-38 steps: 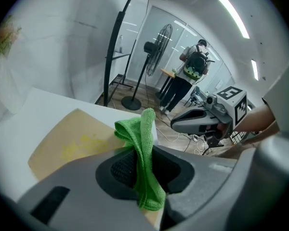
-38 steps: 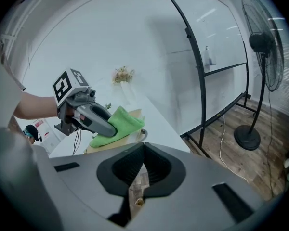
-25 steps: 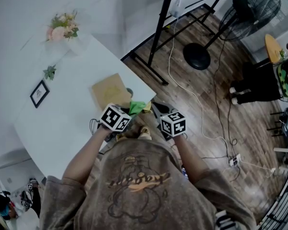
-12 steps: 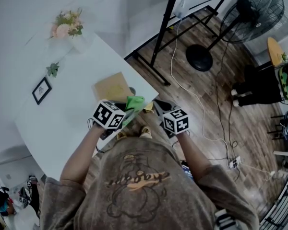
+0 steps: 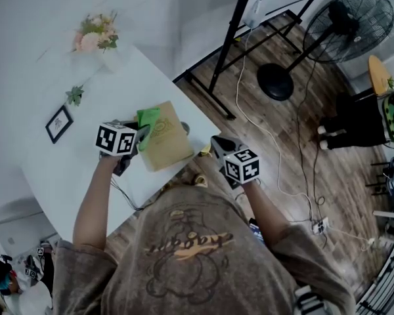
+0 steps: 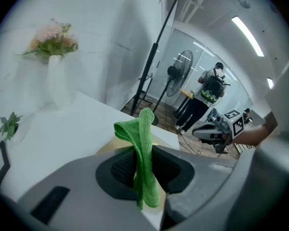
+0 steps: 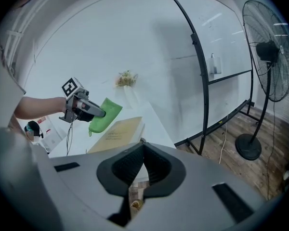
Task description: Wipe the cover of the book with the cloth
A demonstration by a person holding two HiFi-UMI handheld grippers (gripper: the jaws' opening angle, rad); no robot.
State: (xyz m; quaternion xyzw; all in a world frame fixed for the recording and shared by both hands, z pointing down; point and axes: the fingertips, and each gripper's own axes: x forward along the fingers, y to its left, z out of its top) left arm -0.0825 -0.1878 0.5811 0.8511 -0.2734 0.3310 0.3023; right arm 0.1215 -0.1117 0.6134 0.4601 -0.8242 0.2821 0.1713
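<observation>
Two claws are out in front of the person. Right claw (image 5: 218,144) sits at 4 o'clock of the book (image 5: 165,142), past the worktop (image 5: 79,169) edge and over the wood floor (image 5: 354,176). Its jaws are pressed together, nothing between them.

Left claw (image 5: 139,135) is at 9 o'clock of the book, over the worktop, clamped on the green cloth (image 5: 148,118). In the left gripper view the cloth is pinched upright between the jaws, with a fold rising past the tips and a tail hanging below. From the head view the cloth overlaps the book's 11 o'clock corner; can't tell if it touches the cover.

Book is tan, lying flat, closed, near the worktop's 3 o'clock edge, cover up.

Farther on the worktop: a small picture frame (image 5: 58,123) at 9 o'clock of the book, a green sprig (image 5: 74,95) at 10 o'clock, and a white vase of pink flowers (image 5: 94,33) at 11 o'clock by the wall.

Beyond, on the floor: a black metal stand (image 5: 226,38) at 1 o'clock and a standing fan (image 5: 351,18) at 2 o'clock.
</observation>
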